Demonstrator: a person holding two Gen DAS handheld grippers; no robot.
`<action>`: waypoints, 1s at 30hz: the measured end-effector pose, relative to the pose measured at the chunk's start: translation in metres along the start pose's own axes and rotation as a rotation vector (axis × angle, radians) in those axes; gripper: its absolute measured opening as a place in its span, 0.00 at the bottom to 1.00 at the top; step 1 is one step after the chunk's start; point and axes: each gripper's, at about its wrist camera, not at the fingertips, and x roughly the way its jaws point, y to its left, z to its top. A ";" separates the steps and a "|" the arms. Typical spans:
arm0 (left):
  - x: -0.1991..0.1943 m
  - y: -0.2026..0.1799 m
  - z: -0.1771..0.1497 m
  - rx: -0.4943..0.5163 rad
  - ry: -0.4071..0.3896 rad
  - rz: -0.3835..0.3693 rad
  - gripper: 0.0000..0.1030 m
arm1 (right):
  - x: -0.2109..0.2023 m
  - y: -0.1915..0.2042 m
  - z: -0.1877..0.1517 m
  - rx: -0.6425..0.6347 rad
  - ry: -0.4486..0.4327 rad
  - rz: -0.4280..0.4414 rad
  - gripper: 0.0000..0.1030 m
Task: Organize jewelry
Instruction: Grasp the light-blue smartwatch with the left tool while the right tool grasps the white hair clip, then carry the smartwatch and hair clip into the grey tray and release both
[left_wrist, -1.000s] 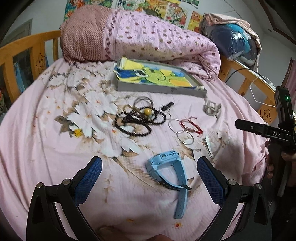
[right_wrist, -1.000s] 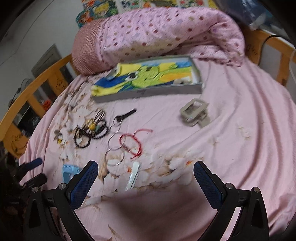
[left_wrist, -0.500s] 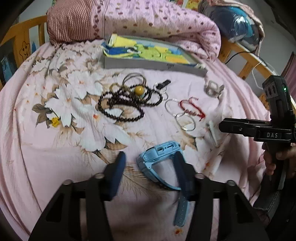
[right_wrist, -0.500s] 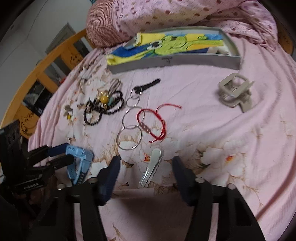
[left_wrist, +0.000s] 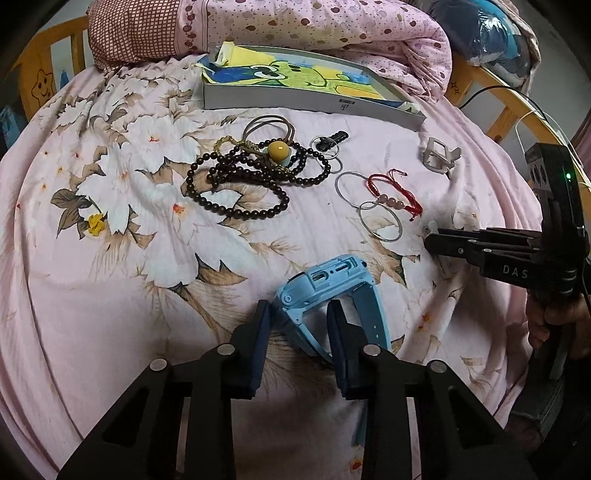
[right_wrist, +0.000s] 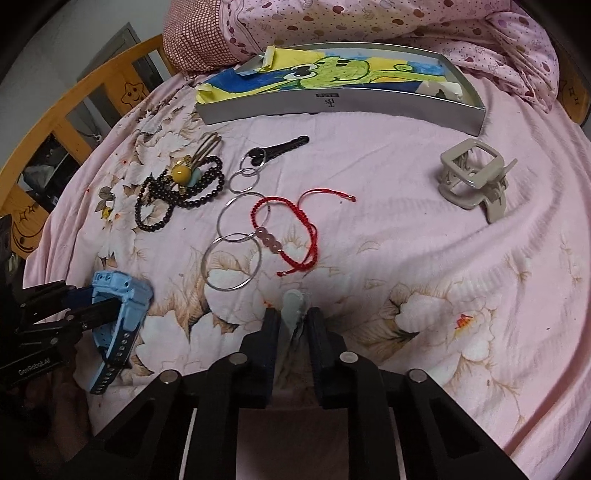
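Left gripper (left_wrist: 299, 317) clamps blue watch (left_wrist: 328, 284) | right gripper (right_wrist: 293, 321) clamps hair clip (right_wrist: 293, 306) | floral bedsheet (right_wrist: 406, 240)

At the right edge of the left wrist view, the right gripper (left_wrist: 430, 242) carries white letters "DAS" on its black body. At the lower left of the right wrist view, the left gripper (right_wrist: 110, 304) reads "GenRobot.AI". The grey tray (right_wrist: 332, 107) bears a small dark label on its front wall, too small to read.
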 end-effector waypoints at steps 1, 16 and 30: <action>-0.001 0.000 0.000 -0.005 -0.002 0.006 0.21 | -0.002 0.000 0.000 0.001 -0.007 0.010 0.14; -0.012 -0.015 0.045 -0.052 -0.095 0.043 0.05 | -0.037 -0.009 0.027 0.040 -0.222 0.080 0.13; 0.011 -0.016 0.166 -0.084 -0.252 0.083 0.05 | -0.035 -0.079 0.138 0.076 -0.503 0.058 0.13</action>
